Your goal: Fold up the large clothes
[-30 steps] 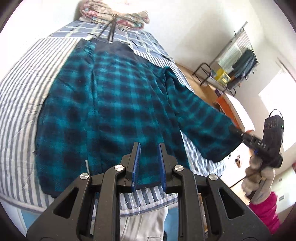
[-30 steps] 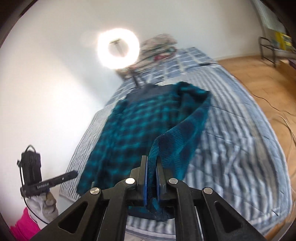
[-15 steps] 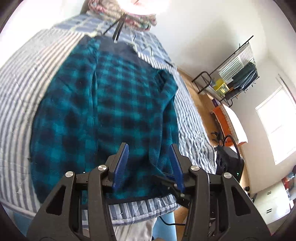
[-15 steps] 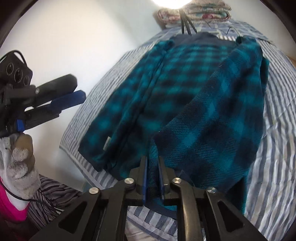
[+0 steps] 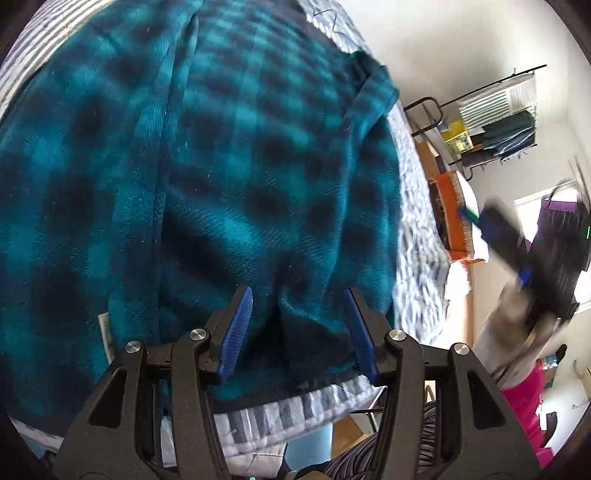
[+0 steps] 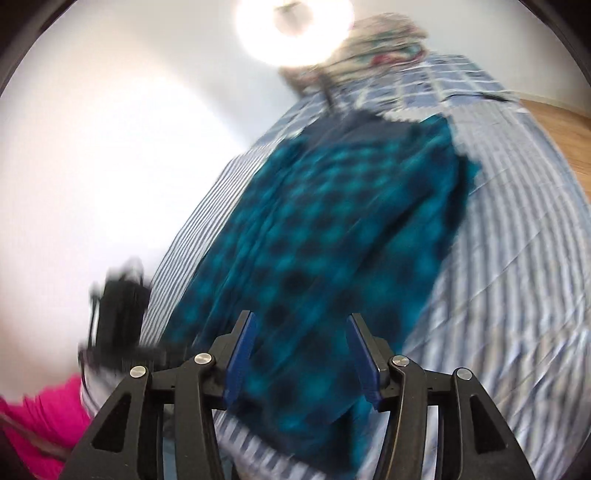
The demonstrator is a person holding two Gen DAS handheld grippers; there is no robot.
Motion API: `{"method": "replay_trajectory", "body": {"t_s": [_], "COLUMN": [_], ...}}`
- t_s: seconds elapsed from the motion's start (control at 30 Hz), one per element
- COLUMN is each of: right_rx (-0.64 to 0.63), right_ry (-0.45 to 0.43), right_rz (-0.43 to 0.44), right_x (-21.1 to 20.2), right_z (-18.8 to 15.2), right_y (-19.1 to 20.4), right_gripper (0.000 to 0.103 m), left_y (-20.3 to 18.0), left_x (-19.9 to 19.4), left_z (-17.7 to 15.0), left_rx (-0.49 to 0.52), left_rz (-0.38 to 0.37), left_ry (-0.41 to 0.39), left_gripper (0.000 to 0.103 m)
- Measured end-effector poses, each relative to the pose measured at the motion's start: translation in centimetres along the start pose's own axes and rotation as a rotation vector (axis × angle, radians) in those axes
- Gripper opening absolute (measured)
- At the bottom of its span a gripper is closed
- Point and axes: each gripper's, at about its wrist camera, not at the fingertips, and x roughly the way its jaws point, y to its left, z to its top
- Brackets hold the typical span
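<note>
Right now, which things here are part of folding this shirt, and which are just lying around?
Part of the job:
plaid shirt
striped bed cover it lies on
left gripper, open
right gripper, open

Lying about:
clothes rack
pile of bedding
ring light

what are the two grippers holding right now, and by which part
Nothing is held. The left gripper and the right gripper both stand open, hovering over the teal plaid jacket, which lies on the striped bed.
</note>
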Motion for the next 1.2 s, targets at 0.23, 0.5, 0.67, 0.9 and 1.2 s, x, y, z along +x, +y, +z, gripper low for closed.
{"method": "replay_trajectory", "body": {"t_s": [0.23,0.5,0.67,0.9,1.2], "right_rx": [0.054,0.131,0.207,0.273,-0.010], "right_ry": [-0.036,-0.053,-0.056,-0.041,-0.066], "right_rz": [-0.148,-0.243,-0.292,-0.263,-0.329], "right_x": [2.5,7.0,10.1,13.2,15.3], "right_z": [8.3,16.3,19.7,21.8,23.8], "right_y": [-5.3,-10.4,-13.5,-15.6,-7.7], "right_gripper": [0.060,0.064,0.064,0.004,0.003], "left_y": [-0.4,-1.5,-3.9,-5.3,-3.8], "left_x": [1.8,1.2,-0.8,-2.0,-1.6], "left_z": [-1.4,-2.0,-2.3,-2.9,-3.6], "left_rx": [0.059,0.121,0.194,0.266,0.235], "left_rz": [0.055,0.046,0.038,0.070,0.084], "left_ry": [0.047,0.046,-0.009,-0.042,-0.009], "left_gripper": [0.052,0.002,0.001,0.001,0.001]}}
